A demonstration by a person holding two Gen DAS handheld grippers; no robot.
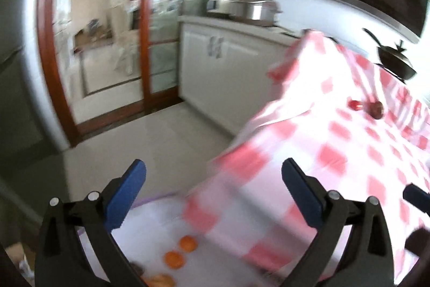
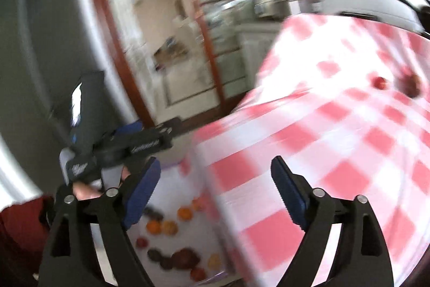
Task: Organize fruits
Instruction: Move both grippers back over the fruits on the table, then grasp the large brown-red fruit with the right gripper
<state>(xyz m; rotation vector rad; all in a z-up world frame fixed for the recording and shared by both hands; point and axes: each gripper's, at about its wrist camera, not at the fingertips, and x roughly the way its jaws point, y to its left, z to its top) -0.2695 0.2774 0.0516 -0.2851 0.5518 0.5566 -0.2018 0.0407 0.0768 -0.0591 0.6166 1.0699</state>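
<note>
Both tongs stand released and empty: left gripper (image 1: 213,176), right gripper (image 2: 215,174). Fruits (image 2: 172,246) lie in a white container (image 1: 161,217) below the checked tablecloth (image 2: 336,139); two red fruits (image 1: 366,107) remain on it. Recommended: approach those slowly, centred.

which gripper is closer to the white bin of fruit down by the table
Left. In the right wrist view the left gripper sits over the bin's far side, off the checked table. The right gripper straddles the table edge, bin to its left.
</note>
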